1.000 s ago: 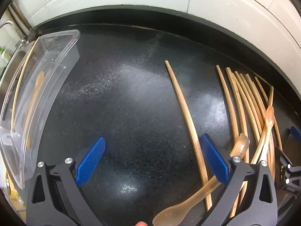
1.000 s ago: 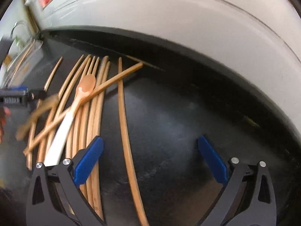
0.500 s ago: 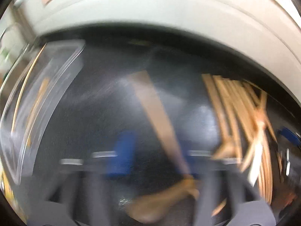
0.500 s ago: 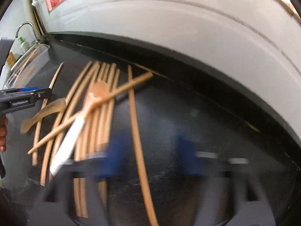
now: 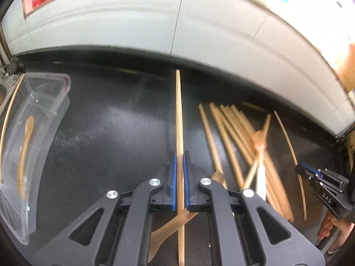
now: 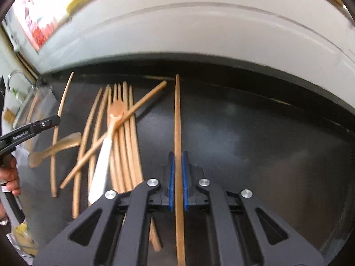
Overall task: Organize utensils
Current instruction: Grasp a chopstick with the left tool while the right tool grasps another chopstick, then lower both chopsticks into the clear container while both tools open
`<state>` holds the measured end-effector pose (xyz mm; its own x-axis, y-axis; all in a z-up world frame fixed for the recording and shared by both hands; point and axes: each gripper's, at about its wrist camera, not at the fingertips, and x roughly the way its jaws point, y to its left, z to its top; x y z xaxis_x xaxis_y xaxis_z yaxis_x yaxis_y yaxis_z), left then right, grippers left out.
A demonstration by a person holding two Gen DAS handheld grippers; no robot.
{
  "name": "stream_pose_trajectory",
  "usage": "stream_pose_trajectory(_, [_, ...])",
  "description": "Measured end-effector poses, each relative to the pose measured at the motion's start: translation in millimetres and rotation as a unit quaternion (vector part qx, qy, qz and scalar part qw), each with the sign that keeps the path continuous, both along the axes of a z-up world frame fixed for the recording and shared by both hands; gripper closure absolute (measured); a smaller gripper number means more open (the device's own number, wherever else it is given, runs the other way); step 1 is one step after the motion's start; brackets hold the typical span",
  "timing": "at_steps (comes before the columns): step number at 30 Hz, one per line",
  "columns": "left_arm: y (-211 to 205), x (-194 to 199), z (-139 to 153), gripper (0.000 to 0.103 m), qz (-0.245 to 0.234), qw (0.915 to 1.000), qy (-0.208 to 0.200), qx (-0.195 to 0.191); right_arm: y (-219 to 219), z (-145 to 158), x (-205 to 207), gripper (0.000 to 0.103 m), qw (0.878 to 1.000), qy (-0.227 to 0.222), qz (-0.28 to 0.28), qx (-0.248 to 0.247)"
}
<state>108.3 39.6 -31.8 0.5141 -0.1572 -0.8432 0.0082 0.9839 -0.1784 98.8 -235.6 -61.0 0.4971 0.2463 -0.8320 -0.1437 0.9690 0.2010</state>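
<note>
Left chopstick (image 5: 179, 119): pinched between the blue pads of the left gripper (image 5: 179, 181), lying along the fingers, tip pointing at the far wall. Right chopstick (image 6: 177, 115): same hold in the right gripper (image 6: 177, 181), jaws narrowed to the stick's width. Gripped part-way along the shaft, probably so that neither stick swings or slips while carried. One stick per gripper, likely to make a pair and keep them parallel.

Between the two grippers, on the black counter (image 5: 106, 133): the pile (image 6: 124, 133) of loose chopsticks, one lying crosswise over it, with a white-handled spoon (image 6: 104, 153) on top and a brown spoon (image 6: 55, 148) at its left edge. Unsorted, so much of the task seemingly left.

Far left: clear bin (image 5: 64, 93), well apart from the pile, already holding a spoon and one stick. Likely the destination.
</note>
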Motion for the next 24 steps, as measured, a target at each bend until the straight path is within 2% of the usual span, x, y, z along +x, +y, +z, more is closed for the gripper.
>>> stream_pose_trajectory(3, [10,-2,20,0.098,-0.001,0.9996,-0.007,-0.027,-10,22,-15,0.096,1.000,-0.016,-0.015,0.018])
stream_pose_trajectory(8, [32,-16,47,0.098,-0.012,0.9982,-0.018,-0.056,-1,56,-36,0.096,0.995,-0.035,-0.026,0.092])
stream_pose_trajectory(12, [53,-33,70,0.098,-0.008,0.9963,-0.035,-0.078,39,65,-46,0.096,0.992,-0.044,-0.009,0.120])
stream_pose_trajectory(18, [100,-61,112,0.098,-0.034,0.9911,-0.092,-0.090,95,71,-61,0.096,0.990,-0.052,-0.002,0.128])
stream_pose_trajectory(20, [127,-62,121,0.098,-0.043,0.9887,-0.096,-0.107,114,75,-65,0.096,0.990,-0.056,0.001,0.126])
stream_pose_trajectory(24, [178,-60,135,0.098,-0.058,0.9899,-0.085,-0.097,176,87,-69,0.096,0.989,-0.066,0.004,0.129])
